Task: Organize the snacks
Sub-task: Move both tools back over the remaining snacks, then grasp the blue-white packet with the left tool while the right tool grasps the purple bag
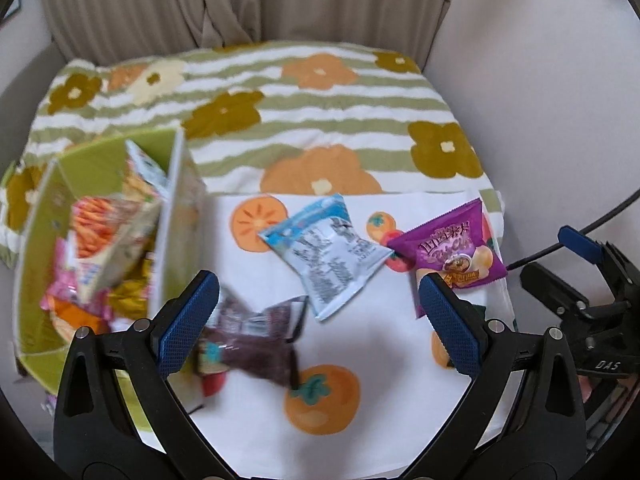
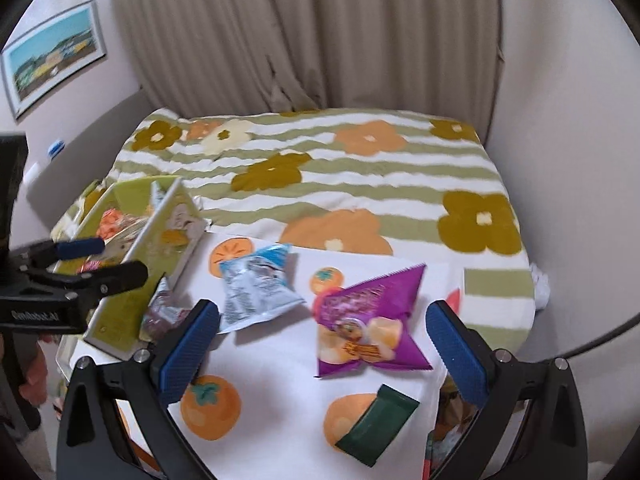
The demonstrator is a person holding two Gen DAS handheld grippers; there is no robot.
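A green box [image 1: 38, 216] at the left holds several snack packets; it also shows in the right wrist view [image 2: 120, 316]. On the white persimmon cloth [image 1: 380, 360] lie a dark brown packet [image 1: 256, 340], a blue-white packet [image 1: 328, 252] and a purple packet [image 1: 456, 252]. My left gripper [image 1: 316, 324] is open just above the brown packet, beside the box. My right gripper [image 2: 320, 344] is open over the purple packet [image 2: 368, 320]. A small dark green packet [image 2: 376, 424] lies near it. The blue-white packet [image 2: 260, 284] lies to the left.
The cloth lies on a bed with a green-striped flowered blanket [image 1: 320, 120]. Curtains [image 2: 320, 32] hang behind and walls close both sides. A framed picture [image 2: 52, 56] hangs at the left. My right gripper shows at the left view's right edge [image 1: 592, 280].
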